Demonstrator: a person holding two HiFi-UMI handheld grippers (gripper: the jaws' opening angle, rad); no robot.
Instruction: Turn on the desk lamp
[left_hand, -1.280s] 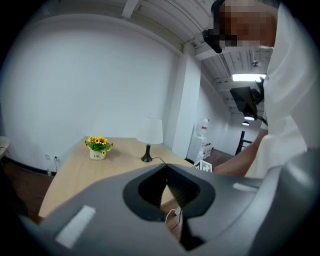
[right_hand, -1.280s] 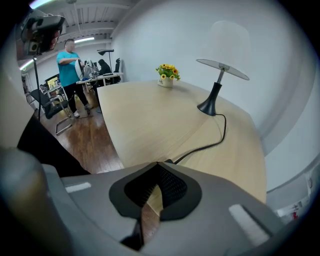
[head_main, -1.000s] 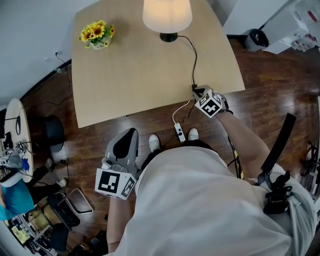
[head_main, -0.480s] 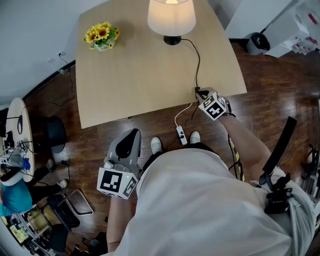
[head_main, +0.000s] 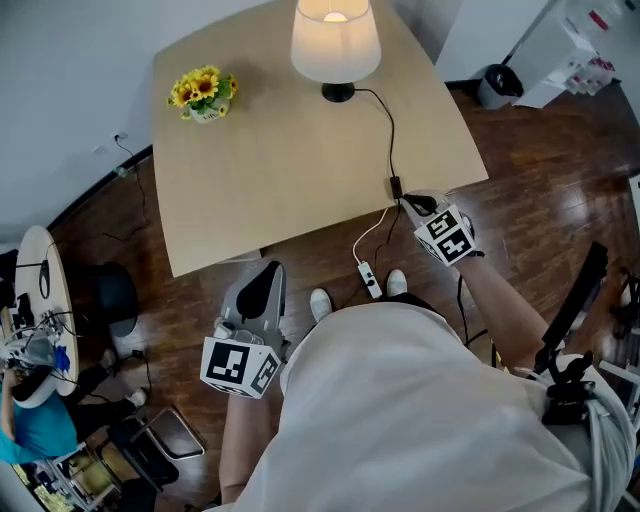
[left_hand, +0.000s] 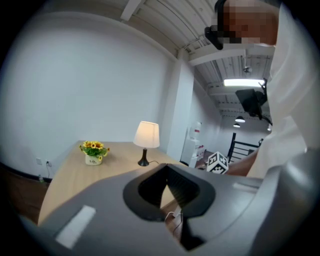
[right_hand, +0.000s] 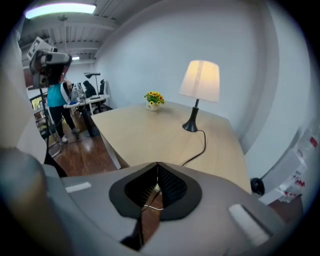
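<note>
Nearest, the left gripper (head_main: 266, 268) hangs low beside the person's white shirt (head_main: 400, 400), out over the wooden floor (head_main: 530, 150) and short of the table (head_main: 280, 170). Its jaws are closed tip to tip with nothing between them, and it looks parked out of the way, since this job likely needs one hand only. Just beyond the person's shoes, a white block on a white cable (head_main: 369, 280) lies on the floor under the table's near edge. To the right, the right gripper (head_main: 412, 204) is held up at that near edge, its jaws also pressed together and empty, a stance that suits pushing a button more than grasping. A small dark switch (head_main: 395, 186) sits on the black cord (head_main: 388, 130) where it reaches the edge, just beside the tip, a little farther and to the left. From there the cord runs away across the bare tabletop to the desk lamp (head_main: 335, 45) at the far side, well apart from both grippers. Its shade glows, so it looks already on. A pot of yellow flowers (head_main: 204, 92) stands at the far left.
</note>
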